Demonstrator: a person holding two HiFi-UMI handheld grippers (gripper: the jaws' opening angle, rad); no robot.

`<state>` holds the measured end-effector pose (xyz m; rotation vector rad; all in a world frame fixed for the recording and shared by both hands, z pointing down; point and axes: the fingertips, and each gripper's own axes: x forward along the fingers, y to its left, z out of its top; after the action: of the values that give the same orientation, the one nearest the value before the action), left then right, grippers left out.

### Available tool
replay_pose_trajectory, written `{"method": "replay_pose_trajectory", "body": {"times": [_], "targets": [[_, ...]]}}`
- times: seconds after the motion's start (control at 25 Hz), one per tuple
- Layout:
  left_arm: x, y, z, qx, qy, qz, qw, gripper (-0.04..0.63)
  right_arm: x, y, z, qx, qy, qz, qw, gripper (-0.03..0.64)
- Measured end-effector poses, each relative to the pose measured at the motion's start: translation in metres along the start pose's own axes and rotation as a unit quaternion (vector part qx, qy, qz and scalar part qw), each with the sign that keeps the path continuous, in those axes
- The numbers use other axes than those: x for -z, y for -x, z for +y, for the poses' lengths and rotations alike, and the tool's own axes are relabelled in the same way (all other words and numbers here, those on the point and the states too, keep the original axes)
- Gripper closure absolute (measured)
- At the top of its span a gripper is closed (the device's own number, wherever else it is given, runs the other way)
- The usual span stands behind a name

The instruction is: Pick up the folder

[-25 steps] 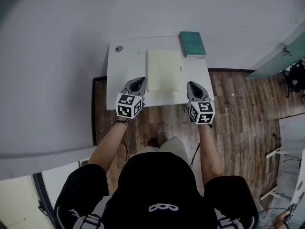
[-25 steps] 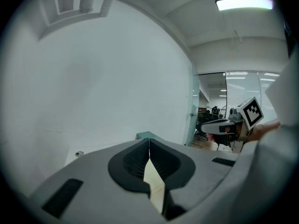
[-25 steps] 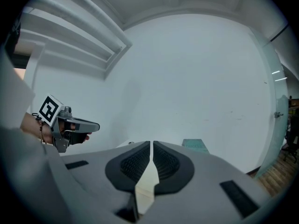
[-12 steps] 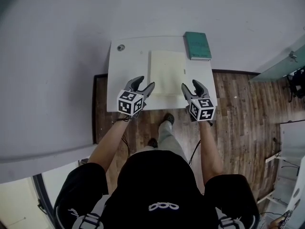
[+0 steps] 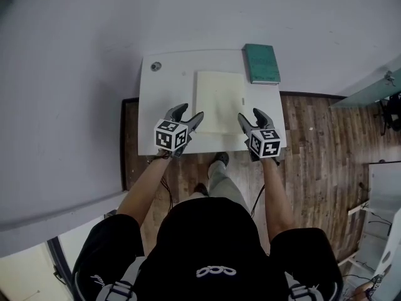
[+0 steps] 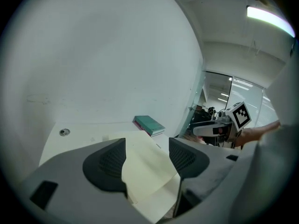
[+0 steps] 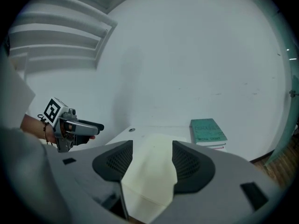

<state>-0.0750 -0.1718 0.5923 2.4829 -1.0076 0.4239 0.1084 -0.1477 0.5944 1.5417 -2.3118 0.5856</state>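
Note:
A cream folder (image 5: 218,102) lies flat in the middle of the white table (image 5: 166,93). My left gripper (image 5: 188,112) hangs at the folder's near left corner and my right gripper (image 5: 250,115) at its near right corner. Both have their jaws opening, and neither pair of pads presses on anything. In the left gripper view the folder (image 6: 147,171) shows in the gap of the left gripper (image 6: 147,150), lying on the table beyond it. The right gripper view shows the folder (image 7: 149,181) the same way, past the right gripper (image 7: 152,155).
A green book (image 5: 262,63) lies on a second book at the table's far right corner. A small round cap (image 5: 156,66) sits at the far left corner. The table stands against a white wall, with a wooden floor (image 5: 319,143) to the right and under me.
Both grippers have gone from shut to open. Both have sunk a little toward the table at the folder's near corners.

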Motion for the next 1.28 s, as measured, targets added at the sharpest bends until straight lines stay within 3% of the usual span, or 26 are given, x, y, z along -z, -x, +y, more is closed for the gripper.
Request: {"method": "replay_pose_trajectory", "body": {"times": [0.92,1.28], "targets": [[0.049,-0.088,0.047,0.004,0.071,0.08,0.9943,0.276,0.045,-0.075,-0.071,-0.004,-0.009,0.088,0.996,0.322],[0.064,-0.123,0.07,-0.003,0.1,0.1,0.9899,0.27,0.066,-0.114,-0.099,-0.007,-0.039,0.125,0.991,0.322]]}}
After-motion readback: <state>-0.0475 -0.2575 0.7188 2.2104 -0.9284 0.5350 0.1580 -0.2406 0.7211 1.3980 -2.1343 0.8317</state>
